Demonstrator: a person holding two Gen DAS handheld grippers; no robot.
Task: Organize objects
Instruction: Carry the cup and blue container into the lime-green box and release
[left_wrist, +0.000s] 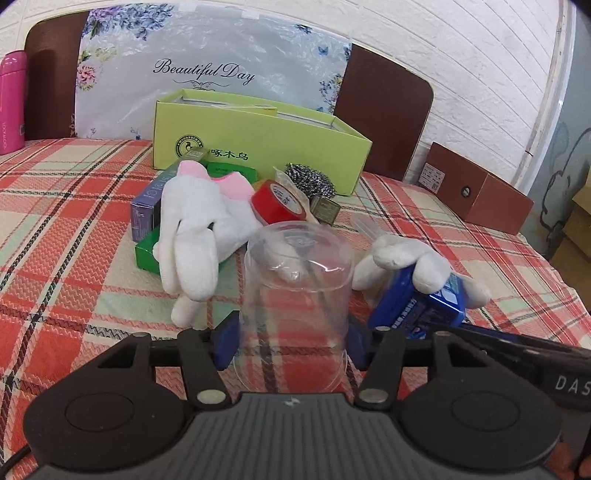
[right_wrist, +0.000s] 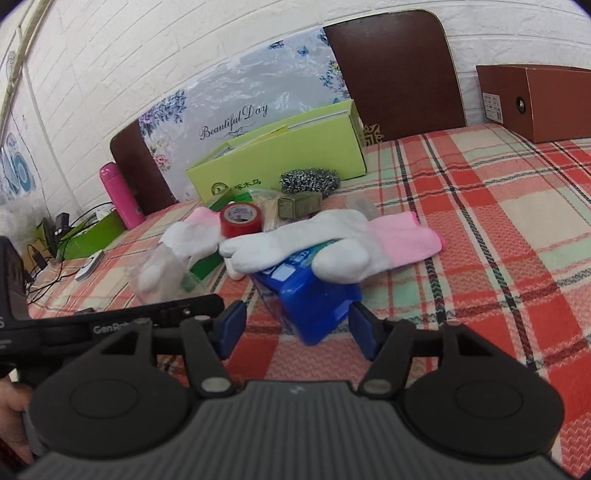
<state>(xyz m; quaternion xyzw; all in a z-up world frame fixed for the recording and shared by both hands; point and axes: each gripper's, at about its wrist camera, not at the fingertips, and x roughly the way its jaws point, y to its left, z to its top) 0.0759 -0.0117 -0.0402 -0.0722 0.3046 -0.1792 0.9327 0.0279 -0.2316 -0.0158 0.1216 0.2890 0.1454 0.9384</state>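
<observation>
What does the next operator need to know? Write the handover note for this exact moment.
Left hand-held gripper: shut on the clear plastic cup, which seems to be upside down.
Right hand-held gripper: open, straddling the glossy blue packet without gripping it. A white-and-pink fabric glove lies over the packet.
On the plaid tablecloth, in front of the open lime-green cardboard box: red tape roll, steel wool scourer, second glove.
Done: nothing visibly sorted.
Left: all of the above.
</observation>
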